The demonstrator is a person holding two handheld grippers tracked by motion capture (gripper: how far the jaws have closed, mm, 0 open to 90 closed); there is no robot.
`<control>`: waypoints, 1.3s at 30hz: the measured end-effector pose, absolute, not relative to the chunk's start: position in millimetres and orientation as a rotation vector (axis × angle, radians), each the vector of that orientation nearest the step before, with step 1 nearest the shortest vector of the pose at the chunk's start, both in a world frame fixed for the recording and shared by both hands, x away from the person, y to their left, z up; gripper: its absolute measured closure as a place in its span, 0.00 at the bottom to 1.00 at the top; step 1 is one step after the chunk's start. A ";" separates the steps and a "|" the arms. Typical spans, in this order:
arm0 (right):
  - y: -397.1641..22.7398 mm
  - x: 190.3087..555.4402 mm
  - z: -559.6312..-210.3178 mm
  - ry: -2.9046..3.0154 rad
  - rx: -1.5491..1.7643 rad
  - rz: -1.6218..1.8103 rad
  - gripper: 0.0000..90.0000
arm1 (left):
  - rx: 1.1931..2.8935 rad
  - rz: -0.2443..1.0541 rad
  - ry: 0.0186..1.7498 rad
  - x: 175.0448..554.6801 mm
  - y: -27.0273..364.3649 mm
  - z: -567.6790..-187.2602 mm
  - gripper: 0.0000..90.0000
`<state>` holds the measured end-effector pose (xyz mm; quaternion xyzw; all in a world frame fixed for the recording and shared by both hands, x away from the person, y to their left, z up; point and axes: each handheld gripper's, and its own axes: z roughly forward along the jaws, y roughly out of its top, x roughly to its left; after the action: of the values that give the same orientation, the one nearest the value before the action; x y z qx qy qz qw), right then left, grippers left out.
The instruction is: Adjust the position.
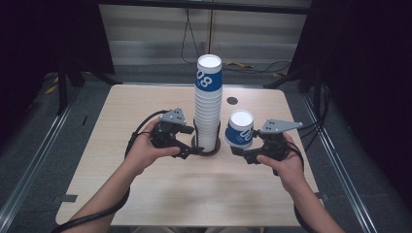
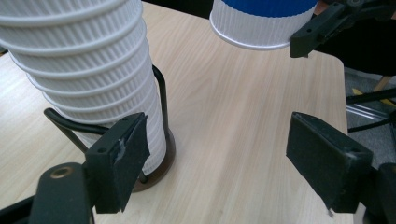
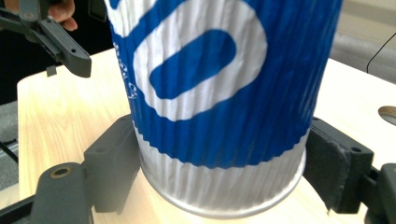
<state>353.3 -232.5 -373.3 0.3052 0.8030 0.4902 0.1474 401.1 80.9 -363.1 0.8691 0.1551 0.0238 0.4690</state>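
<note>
A wooden table (image 1: 160, 184) seen from above, with a tall stack of cups (image 1: 208, 104) standing upside down at its middle inside a dark wire holder (image 1: 214, 145). The left gripper (image 1: 190, 149) sits low beside the foot of the stack; its jaws stand spread, one pad just next to the lowest cups and the wire, the other well apart over bare wood, with nothing pinched between them. The right gripper (image 1: 241, 151) holds a single blue-and-white cup (image 1: 240, 128), upside down, to the right of the stack and apart from it. Its jaws press on the cup's white lower band (image 3: 224, 186) from both sides, close above the tabletop. A small dark round hole (image 1: 232, 101) marks the table behind the held cup.
</note>
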 end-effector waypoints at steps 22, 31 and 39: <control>-221.9 349.9 -396.2 2.393 0.844 1.357 0.21 | 2.154 0.018 0.356 394.9 75.6 -378.0 0.23; -216.3 348.1 -402.5 2.426 0.826 1.335 0.21 | 2.179 0.020 0.339 392.6 69.7 -378.1 0.21; -212.3 347.4 -406.2 2.456 0.803 1.306 0.21 | 2.200 0.016 0.326 392.1 65.3 -379.5 0.20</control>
<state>347.4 -212.3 -406.2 0.2752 0.8418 0.4477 0.1228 392.1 65.3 -379.5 0.8869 0.1312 0.0063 0.4428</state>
